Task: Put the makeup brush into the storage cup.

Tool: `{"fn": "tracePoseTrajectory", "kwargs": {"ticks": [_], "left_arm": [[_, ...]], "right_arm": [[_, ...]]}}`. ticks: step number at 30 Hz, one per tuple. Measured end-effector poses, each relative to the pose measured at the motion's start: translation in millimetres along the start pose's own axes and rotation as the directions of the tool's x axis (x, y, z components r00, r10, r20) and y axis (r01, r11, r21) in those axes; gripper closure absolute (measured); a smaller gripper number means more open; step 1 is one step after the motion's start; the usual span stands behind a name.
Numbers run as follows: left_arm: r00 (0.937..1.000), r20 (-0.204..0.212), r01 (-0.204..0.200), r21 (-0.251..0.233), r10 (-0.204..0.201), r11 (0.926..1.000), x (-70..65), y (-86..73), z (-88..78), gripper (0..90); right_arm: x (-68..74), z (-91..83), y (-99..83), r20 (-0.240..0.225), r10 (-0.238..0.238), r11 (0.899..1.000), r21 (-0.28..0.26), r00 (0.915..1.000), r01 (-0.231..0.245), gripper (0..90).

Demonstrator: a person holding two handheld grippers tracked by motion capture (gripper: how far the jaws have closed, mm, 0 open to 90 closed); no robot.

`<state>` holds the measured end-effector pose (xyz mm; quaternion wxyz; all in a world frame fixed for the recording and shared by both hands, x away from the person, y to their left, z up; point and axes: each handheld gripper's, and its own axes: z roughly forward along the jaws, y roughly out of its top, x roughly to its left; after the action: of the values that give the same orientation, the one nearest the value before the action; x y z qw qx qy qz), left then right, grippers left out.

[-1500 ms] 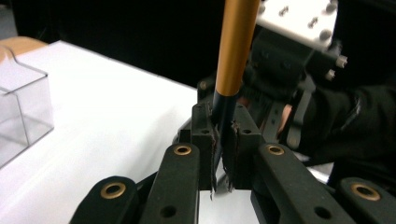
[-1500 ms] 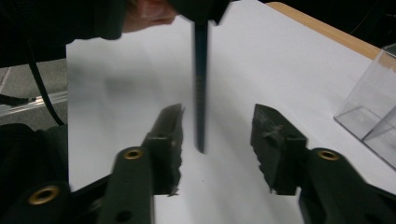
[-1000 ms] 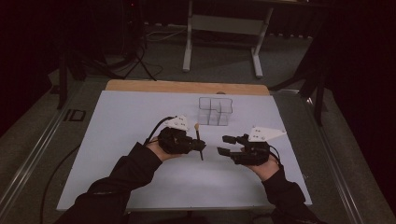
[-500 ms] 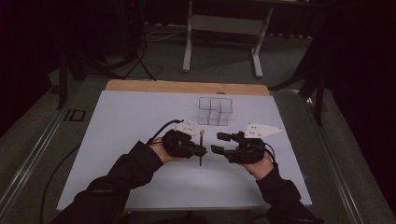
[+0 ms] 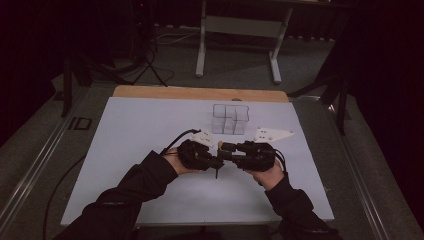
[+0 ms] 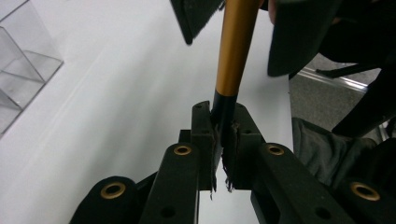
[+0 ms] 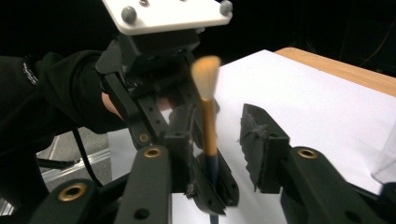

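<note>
A: Any room around the fingers?
B: Bare white table to the left; the clear organizer stands beyond them.
A: The brush?
B: Upright, bristles up, dark end clamped in the left gripper. The right gripper straddles its shaft, jaws closing, not yet touching.

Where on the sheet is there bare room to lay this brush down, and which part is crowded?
The white sheet lies bare left of the clear organizer, out to its left edge. The strip along the near edge, between the two sleeves, is also bare. It is crowded mid-sheet: the left gripper grips the brush, the right gripper meets it, and the organizer stands just behind.
</note>
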<state>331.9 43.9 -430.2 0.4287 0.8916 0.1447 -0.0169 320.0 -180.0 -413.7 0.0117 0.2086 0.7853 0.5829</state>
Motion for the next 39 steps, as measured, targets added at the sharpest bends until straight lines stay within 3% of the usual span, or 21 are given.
{"fn": "tracePoseTrajectory", "kwargs": {"ticks": [4, 5, 8, 13, 14, 19, 21, 22, 23, 24, 26, 32, 34, 38, 39], "left_arm": [[1.0, 0.002, 0.002, -0.001, -0.002, 1.0, 0.8, 0.1, 2.1, 83.8], [1.0, 0.005, 0.002, 0.001, -0.002, 1.0, 0.8, 0.2, 3.5, 83.7], [0.9999, 0.011, 0.011, -0.008, -0.011, 0.9999, 1.5, 0.6, 3.7, 83.7], [0.9995, 0.022, 0.024, -0.018, -0.023, 0.9996, 3.0, 1.4, 2.9, 83.6], [0.9994, 0.022, 0.027, -0.029, -0.026, 0.9992, 3.3, 1.3, 3.0, 83.5], [0.9999, -0.012, 0.0, -0.069, -0.001, 0.9976, 2.9, -0.3, 1.9, 82.2], [0.9997, -0.013, 0.018, -0.072, -0.019, 0.9972, 3.5, 0.1, -1.1, 78.8], [0.9994, -0.028, 0.019, -0.072, -0.021, 0.9972, 3.2, -0.1, -2.0, 67.5], [0.9992, -0.026, 0.031, -0.068, -0.032, 0.9972, 4.1, -0.7, -3.6, 64.7], [0.9981, -0.035, 0.049, -0.073, -0.052, 0.9961, 5.5, -3.2, -7.5, 63.4], [0.9978, -0.02, 0.062, -0.078, -0.063, 0.995, 7.0, -5.2, -10.9, 61.2], [0.9944, -0.039, 0.095, -0.087, -0.098, 0.9917, 9.2, -12.9, -24.4, 53.0], [0.9917, -0.059, 0.109, -0.088, -0.114, 0.9902, 9.7, -18.6, -30.6, 45.6], [0.9881, -0.059, 0.137, -0.088, -0.142, 0.9867, 11.1, -25.7, -36.1, 36.5], [0.9863, -0.057, 0.15, -0.084, -0.155, 0.9852, 11.8, -29.1, -37.7, 30.3]], "right_arm": [[0.8, 3.6, 0.7, -0.006, 0.001, 1.0, 0.007, 1.0, -0.001, 71.2], [2.0, 4.9, 1.1, 0.002, -0.012, 1.0, 0.001, 0.9999, 0.012, 77.3], [2.5, 6.2, 1.4, 0.008, -0.019, 1.0, 0.003, 0.9998, 0.019, 82.6], [2.0, 5.5, 2.6, 0.02, -0.023, 1.0, -0.005, 0.9995, 0.023, 84.0], [4.1, 5.4, 3.7, 0.036, -0.051, 0.999, 0.001, 0.9981, 0.051, 84.3], [4.4, 3.6, 7.0, 0.052, -0.098, 0.995, -0.004, 0.9938, 0.099, 84.4], [4.9, 2.8, 8.2, 0.059, -0.105, 0.994, -0.005, 0.9927, 0.106, 84.5], [4.2, 0.5, 10.9, 0.064, -0.113, 0.993, -0.011, 0.9915, 0.114, 84.5], [3.3, -1.0, 12.4, 0.068, -0.114, 0.993, -0.014, 0.9912, 0.115, 84.5], [2.0, -2.8, 13.8, 0.065, -0.109, 0.994, -0.022, 0.9919, 0.11, 84.5], [-0.5, -6.6, 17.0, 0.078, -0.114, 0.993, -0.03, 0.9905, 0.116, 84.5], [-3.6, -12.6, 22.6, 0.091, -0.119, 0.992, -0.04, 0.9886, 0.123, 84.4], [-5.3, -15.6, 26.0, 0.098, -0.121, 0.991, -0.043, 0.9877, 0.126, 84.5], [-7.5, -18.0, 29.5, 0.103, -0.123, 0.99, -0.05, 0.987, 0.129, 84.5], [-8.6, -19.5, 32.0, 0.103, -0.121, 0.99, -0.059, 0.9873, 0.127, 84.4]]}}
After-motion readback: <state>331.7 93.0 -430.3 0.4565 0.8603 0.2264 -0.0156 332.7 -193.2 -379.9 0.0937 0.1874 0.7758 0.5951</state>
